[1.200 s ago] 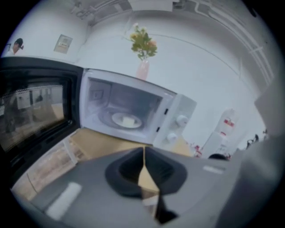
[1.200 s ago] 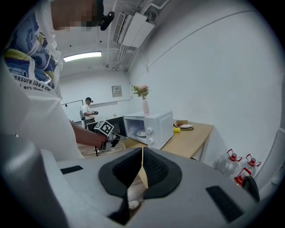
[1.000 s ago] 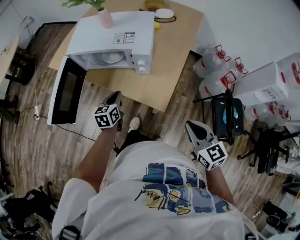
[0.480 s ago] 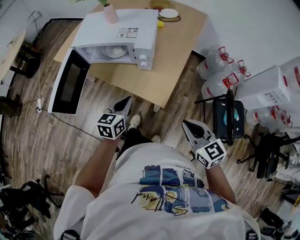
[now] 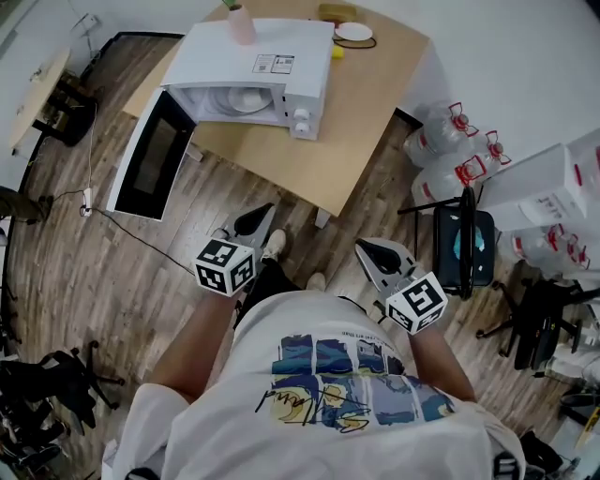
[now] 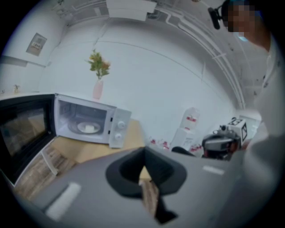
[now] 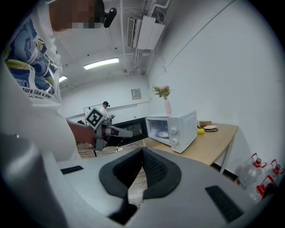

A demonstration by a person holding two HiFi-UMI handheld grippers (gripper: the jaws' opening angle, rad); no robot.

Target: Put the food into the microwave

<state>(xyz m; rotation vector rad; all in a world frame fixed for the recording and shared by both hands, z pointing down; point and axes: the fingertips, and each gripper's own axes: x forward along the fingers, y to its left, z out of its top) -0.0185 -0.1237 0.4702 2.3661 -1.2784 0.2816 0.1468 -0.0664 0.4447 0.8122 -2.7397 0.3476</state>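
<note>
Wood-plank floor point(image 5: 84, 272) underfoot, white wall point(image 5: 525, 56) on the far side. A light wooden table point(image 5: 366, 112) stands ahead of me, one corner toward my feet.

The white microwave point(image 5: 258, 66) sits on the table's left end. Its door point(image 5: 150, 169) is swung wide open, out past the table edge. A pink vase point(image 5: 241, 23) stands on the microwave's top. On the table behind the microwave is a small white dish point(image 5: 353, 32), with a yellow item point(image 5: 337, 52) just beside it.

Right of the table, clear water bottles point(image 5: 441, 159) with red handles stand against the wall. A black chair point(image 5: 462, 246) is near them, and white boxes point(image 5: 539, 183) are further right. A dark cable point(image 5: 141, 246) trails across the floor below the door.

Food point(image 6: 90, 128): a pale lump on the plate point(image 6: 80, 128) inside the microwave cavity, well apart from both tools.

Left gripper point(image 5: 265, 208): jaws fully together, nothing between them, held over the floor short of the table.

Right gripper point(image 5: 361, 246): jaws also together and empty, over the floor near the table's corner.

Hard to make out:
- What kind of food it is: too small and washed out in every view.
- The print on the label point(image 5: 272, 64) on the microwave's top is unreadable.
- The vase's sprig is cut off by the head view's upper edge and shows only in the gripper views.
- My own torso hides the floor directly below me.
- Dark clutter at the lower left and lower right edges of the head view; I cannot name it.
</note>
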